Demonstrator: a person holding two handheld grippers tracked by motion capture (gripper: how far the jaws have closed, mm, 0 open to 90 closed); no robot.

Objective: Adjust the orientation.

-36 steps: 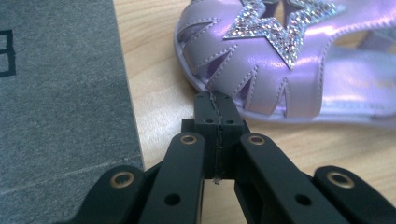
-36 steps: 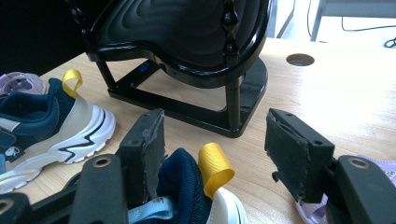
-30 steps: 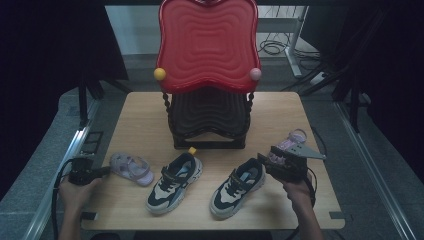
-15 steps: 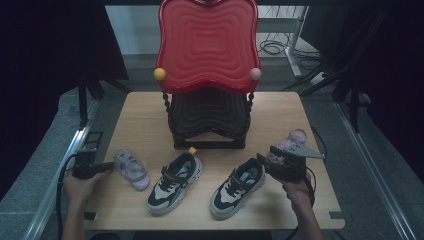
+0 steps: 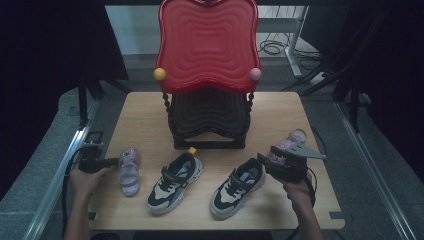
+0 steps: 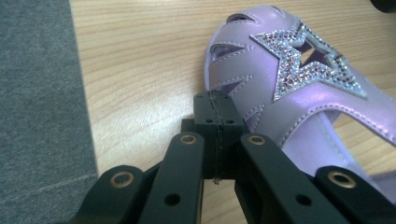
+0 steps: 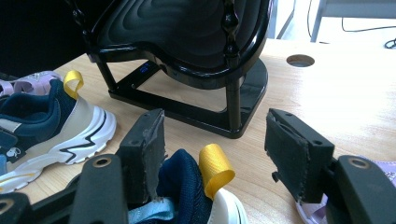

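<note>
- Here, a wooden tabletop (image 5: 140, 107) carries a two-tier shoe rack (image 5: 209, 120) at the back, its red upper shelf (image 5: 207, 42) tilted toward the camera and a black lower shelf beneath it.
- Two navy-and-white sneakers stand side by side in front of the rack: the left sneaker (image 5: 175, 182) and the right sneaker (image 5: 239, 186), each with a yellow heel loop.
- The left gripper (image 6: 218, 116) lies low at the tabletop's left edge. Its jaws are pressed together with nothing between them, the tips touching the side of a lilac sandal (image 6: 299, 88) with a glittering star. This looks like a nudge to line the sandal up rather than a grasp.
- The right gripper (image 7: 215, 149) is spread wide over the heel of the right sneaker, one jaw against the heel collar, the other well clear. It seems poised to close on the heel, probably to lift the shoe toward the rack.
- A second lilac sandal (image 5: 291, 142) rests just beyond the right gripper, near the tabletop's right edge.
</note>
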